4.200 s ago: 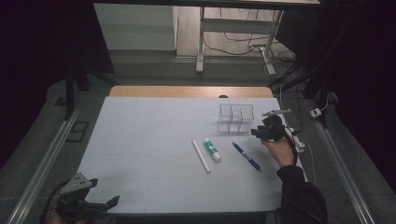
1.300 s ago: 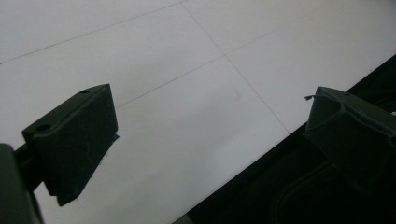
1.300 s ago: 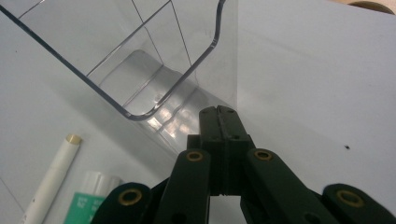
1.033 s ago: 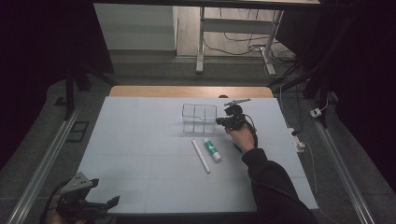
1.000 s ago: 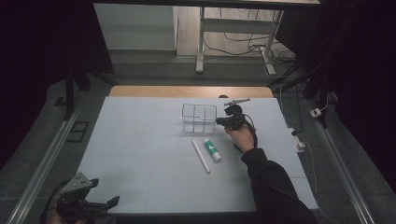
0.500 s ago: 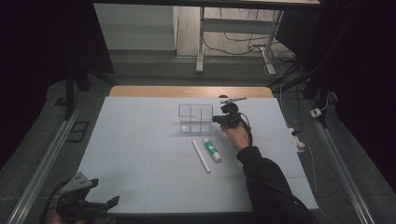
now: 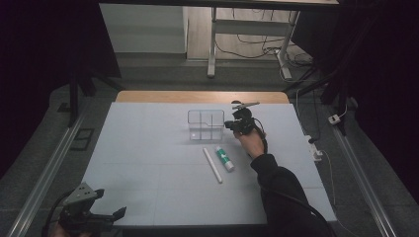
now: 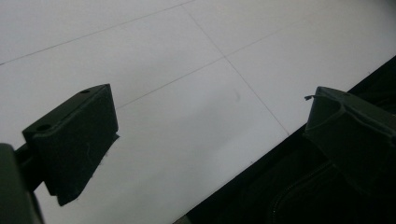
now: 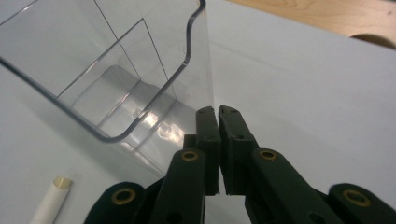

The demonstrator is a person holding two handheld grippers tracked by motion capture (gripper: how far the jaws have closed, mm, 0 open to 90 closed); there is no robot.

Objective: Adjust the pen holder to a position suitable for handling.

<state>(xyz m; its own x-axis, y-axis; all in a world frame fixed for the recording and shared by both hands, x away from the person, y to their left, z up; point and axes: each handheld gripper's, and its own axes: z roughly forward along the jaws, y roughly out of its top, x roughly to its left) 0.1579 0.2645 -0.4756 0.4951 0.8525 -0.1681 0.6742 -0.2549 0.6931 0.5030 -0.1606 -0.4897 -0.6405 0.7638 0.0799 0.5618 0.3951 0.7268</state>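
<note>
- Two tools are at work, and the right tool (image 7: 232,124) is the one at the box (image 7: 205,126).
- Its jaws are almost shut, with only a thin slit between them. In the right gripper view the right tool (image 9: 215,112) sits at the box's (image 9: 116,70) right wall, and the thin clear wall seems to run down into that slit. I think it is pinching the wall.
- From above, the box lies to the left of the right tool, touching it. It stands upright, open side up, on the far middle part of the bench (image 7: 148,163).
- The box is wider side to side than front to back, and thin walls split it inside.
- The left tool (image 7: 116,215) is far off, at the near left corner of the bench. Its jaws are wide open and hold nothing. In the left gripper view the left tool (image 8: 210,135) has only bare bench and the bench's edge under it.
- So the right hand is much nearer to the box.
- A white stick (image 7: 213,165) and a small tube (image 7: 225,158) lie side by side, nearer the person than the box. They are close to it but do not touch. Both point from the box toward the person.
- The stick's (image 9: 49,203) end shows at the bottom left of the right gripper view.
- There is lots of open bench to the left of the box, and some behind it before the wooden strip at the far edge.
- A move toward the person would bump the stick and tube, so I think left or right is safer.
</note>
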